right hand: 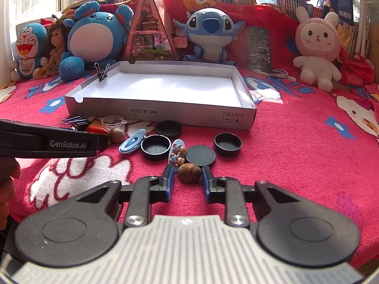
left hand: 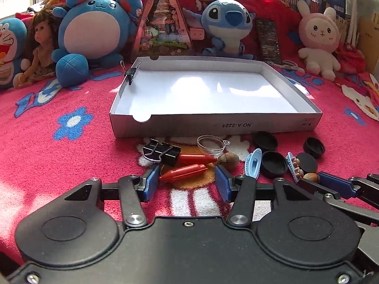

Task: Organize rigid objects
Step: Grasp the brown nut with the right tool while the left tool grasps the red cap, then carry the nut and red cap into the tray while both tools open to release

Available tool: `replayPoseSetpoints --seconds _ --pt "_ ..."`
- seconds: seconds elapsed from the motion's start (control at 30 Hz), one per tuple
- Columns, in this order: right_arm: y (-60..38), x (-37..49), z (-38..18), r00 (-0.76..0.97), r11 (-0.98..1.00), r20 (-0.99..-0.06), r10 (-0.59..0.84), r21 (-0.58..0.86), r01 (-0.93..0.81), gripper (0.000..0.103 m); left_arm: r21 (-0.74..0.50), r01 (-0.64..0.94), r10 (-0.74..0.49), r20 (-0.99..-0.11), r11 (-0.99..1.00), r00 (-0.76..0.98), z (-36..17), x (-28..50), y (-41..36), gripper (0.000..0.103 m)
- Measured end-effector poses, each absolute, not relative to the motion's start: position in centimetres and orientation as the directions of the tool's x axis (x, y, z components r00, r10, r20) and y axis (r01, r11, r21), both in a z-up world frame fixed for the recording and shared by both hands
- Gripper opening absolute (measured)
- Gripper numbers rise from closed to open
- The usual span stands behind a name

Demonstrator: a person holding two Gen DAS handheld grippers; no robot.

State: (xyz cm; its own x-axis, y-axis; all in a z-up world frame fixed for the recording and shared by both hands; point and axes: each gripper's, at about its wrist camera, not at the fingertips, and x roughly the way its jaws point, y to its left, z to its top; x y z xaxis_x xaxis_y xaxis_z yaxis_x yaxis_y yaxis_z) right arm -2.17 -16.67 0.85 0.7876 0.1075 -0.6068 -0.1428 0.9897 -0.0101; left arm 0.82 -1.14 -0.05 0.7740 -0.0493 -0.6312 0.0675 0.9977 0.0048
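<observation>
A red fleece blanket (right hand: pixel 296 146) covers the whole surface, and on it lies the landmark, a shallow white cardboard box (right hand: pixel 132 112) (left hand: pixel 236 124) with nothing in it; a black binder clip (right hand: pixel 102 73) (left hand: pixel 130 73) is clamped on its left wall. Behind the box sits a row of plush toys, among them a round blue one (right hand: pixel 93 35) and a pink rabbit (right hand: pixel 316 45). In front of the box, small rigid things are scattered: four black round caps (right hand: pixel 155 147), one of them (right hand: pixel 227 144) off toward the box's right corner, a pale blue hair clip (right hand: pixel 132 143), a clear plastic half-shell (left hand: pixel 210 144), a second black binder clip (left hand: pixel 163 152) and two red capsule-shaped pieces (left hand: pixel 183 172). The left gripper (left hand: pixel 187 182) stands open in front of the box's near wall, its pads either side of the nearer red piece without pressing it. The right gripper (right hand: pixel 188 177), further right along that wall, is closed on a brown acorn (right hand: pixel 189 172), a pad against each flank.
</observation>
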Motion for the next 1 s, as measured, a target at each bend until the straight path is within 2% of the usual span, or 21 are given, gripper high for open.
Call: replayPoseSetpoints --seconds 0.1,0.33,0.47,0.73,1.0 --pt "-16.8 -2.4 0.9 0.791 0.990 -0.601 0.112 -0.001 -0.142 0.026 0.038 0.101 -0.056 -0.620 0.994 0.783 0.0 0.2 -1.5 0.041" --pt "-17.6 -2.7 1.3 0.796 0.991 -0.594 0.114 0.016 -0.130 0.026 0.009 0.154 -0.115 -0.629 0.988 0.769 1.1 -1.9 -1.0 0.041" --pt "-18.1 -2.2 2.1 0.807 0.992 -0.580 0.108 0.009 -0.126 0.026 -0.012 0.187 -0.157 -0.597 0.982 0.787 3.1 -2.0 -0.7 0.041" --pt "-20.4 2.7 5.0 0.804 0.990 -0.578 0.139 0.081 -0.113 0.026 -0.035 0.164 -0.153 -0.589 0.986 0.793 6.2 4.1 0.4 0.041" --pt "-21.1 10.5 5.2 0.749 0.988 -0.645 0.151 0.119 -0.096 0.026 -0.058 0.103 -0.115 -0.666 0.993 0.737 5.7 11.8 0.7 0.041"
